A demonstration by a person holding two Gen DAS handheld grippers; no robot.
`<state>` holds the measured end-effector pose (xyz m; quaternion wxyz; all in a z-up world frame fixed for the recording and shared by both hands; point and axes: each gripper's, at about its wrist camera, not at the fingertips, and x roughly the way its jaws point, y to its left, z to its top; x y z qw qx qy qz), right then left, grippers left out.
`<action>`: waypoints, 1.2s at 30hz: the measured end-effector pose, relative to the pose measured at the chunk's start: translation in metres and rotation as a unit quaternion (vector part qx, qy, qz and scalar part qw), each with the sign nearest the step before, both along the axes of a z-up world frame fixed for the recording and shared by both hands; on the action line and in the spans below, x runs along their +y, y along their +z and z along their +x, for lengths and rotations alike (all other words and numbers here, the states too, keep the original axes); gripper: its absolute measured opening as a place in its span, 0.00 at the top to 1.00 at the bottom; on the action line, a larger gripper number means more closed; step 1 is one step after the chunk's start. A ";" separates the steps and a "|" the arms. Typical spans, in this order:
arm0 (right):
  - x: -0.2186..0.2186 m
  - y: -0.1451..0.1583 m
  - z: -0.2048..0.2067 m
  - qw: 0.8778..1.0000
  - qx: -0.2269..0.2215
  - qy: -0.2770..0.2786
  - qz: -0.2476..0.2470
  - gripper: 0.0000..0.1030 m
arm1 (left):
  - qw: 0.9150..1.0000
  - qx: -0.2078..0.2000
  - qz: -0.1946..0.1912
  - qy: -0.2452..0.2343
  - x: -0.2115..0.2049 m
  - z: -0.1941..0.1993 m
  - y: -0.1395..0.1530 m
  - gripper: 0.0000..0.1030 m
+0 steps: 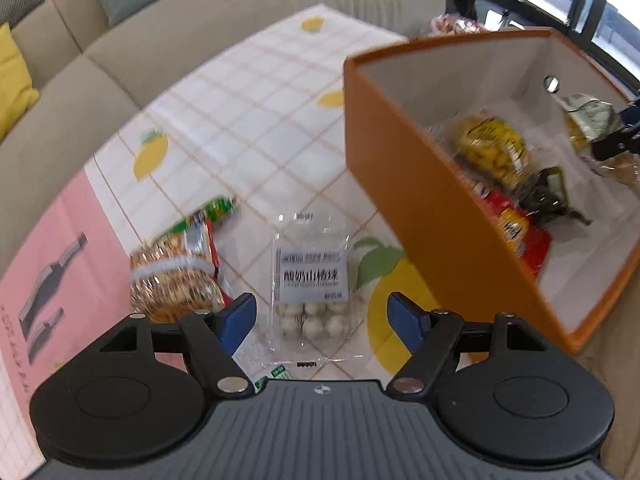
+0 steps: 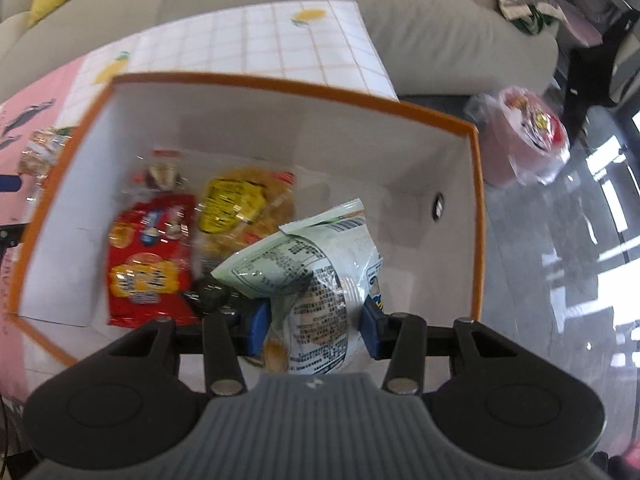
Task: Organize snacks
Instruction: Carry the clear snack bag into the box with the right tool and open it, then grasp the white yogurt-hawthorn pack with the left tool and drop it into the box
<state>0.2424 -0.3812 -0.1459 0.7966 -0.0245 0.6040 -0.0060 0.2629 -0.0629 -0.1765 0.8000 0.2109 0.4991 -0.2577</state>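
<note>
Hovering over orange box, right hand-held gripper pinches pale snack bag for drop-in; left hand-held gripper spread wide, empty, above clear candy pack on tabletop, near box's left side.

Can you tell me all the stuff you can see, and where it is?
box: one, orange outside, white inside, on the cloth
red snack bag: one, in box
yellow snack bag: one, in box
dark wrapper: one, in box
clear pack of white balls: one, on cloth
golden biscuit pack: one, on cloth
cloth: one, lemon print
sofa: one, beige
pale green bag: one, above box
left gripper: open
right gripper: holding pale green bag
</note>
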 end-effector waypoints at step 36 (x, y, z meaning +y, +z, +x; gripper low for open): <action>-0.008 -0.007 0.008 1.000 -0.003 0.002 0.009 0.45 | 0.993 0.004 -0.076 0.089 0.011 0.019 0.021 0.36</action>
